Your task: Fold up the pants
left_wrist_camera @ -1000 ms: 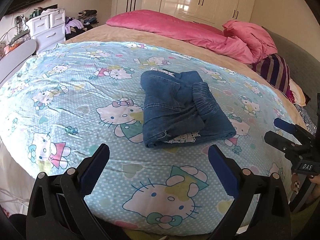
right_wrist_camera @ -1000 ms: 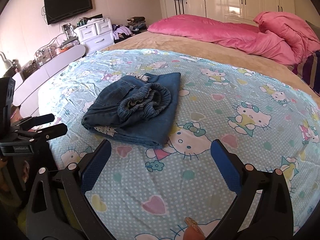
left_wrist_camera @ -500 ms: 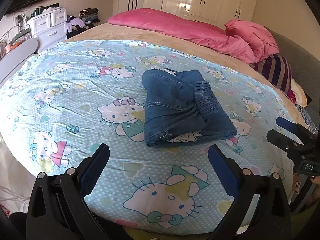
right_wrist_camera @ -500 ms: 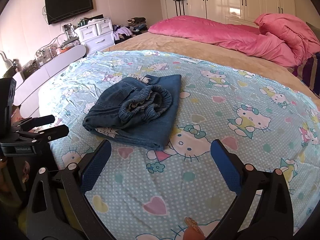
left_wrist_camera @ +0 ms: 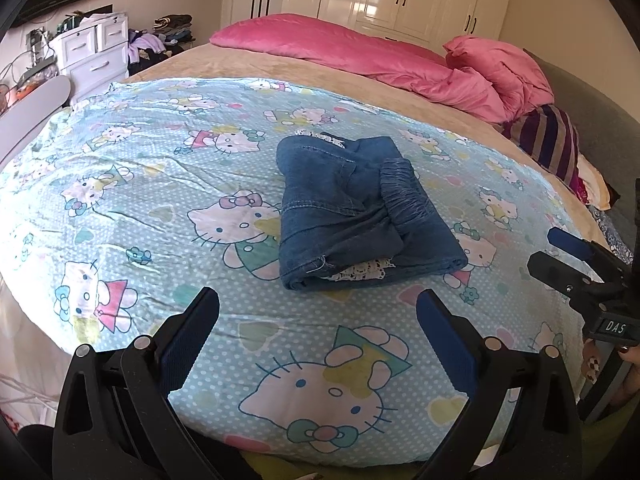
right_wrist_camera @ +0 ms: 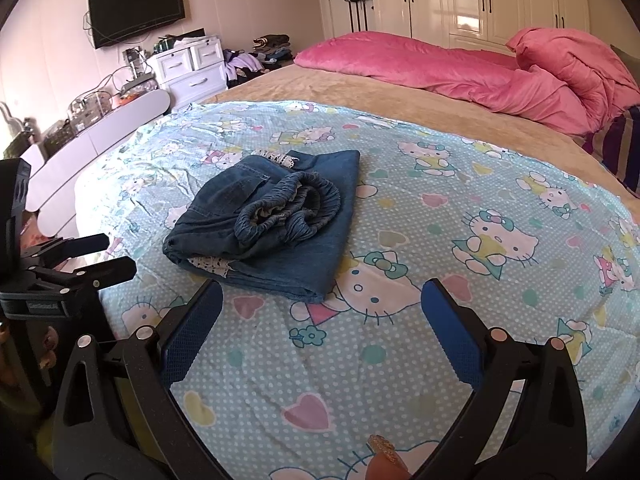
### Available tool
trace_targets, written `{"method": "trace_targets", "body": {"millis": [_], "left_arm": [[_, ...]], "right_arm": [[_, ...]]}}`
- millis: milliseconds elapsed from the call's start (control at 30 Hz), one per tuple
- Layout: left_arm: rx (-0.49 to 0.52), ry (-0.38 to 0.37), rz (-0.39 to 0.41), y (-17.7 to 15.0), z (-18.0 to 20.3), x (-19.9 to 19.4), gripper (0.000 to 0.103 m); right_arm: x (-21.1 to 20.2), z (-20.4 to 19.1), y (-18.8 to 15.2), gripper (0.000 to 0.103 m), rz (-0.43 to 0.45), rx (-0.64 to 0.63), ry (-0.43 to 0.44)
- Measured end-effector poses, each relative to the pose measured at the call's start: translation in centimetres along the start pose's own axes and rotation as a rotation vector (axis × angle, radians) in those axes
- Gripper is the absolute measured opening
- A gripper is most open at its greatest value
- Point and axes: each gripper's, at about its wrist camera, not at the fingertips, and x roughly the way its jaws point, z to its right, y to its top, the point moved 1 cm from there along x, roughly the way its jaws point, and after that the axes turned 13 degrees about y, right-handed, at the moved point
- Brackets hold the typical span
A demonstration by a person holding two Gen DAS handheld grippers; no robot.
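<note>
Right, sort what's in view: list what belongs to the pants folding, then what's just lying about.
Belongs to the job:
- denim pants, folded on the cartoon sheet
- left hand-held gripper, open
- right hand-held gripper, open

Just lying about:
- pink duvet
- striped cloth
- white drawers
- wall TV

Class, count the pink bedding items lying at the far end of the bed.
2. A long flat pink quilt stretches along the head of the bed, and a bunched pink duvet is heaped at its right end. More could be hidden behind them.
</note>
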Motion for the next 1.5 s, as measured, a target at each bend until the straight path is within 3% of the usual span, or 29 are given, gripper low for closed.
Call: {"method": "trace_targets", "body": {"millis": [967,1133,1300,1400,1500], "left_arm": [[-0.001,0.048,-0.021,0.0,-0.8,0.7,0.098],[-0.074,-0.004,0.014,0.7,-2.9,0.8,0.098],[-0.092,0.128,-0.070,3.2,-6.9,5.3,0.098],[-0.112,0.266,-0.145,5.2,-10.9,9.8,0.098],[-0.148,0.353,-0.216,7.2,-15.2,14.0,0.098]], "right_arm": [[0.1,0.6,0.0,0.094,-0.001,0.007,-0.013],[0.1,2.9,-0.4,0.094,-0.003,0.055,-0.061],[-0.6,8.2,-1.4,0.094,-0.004,0.153,-0.170],[-2.5,14.1,-2.4,0.094,0.008,0.249,-0.305],[-4.4,19.7,-3.3,0.094,0.007,0.328,-0.431]]}}
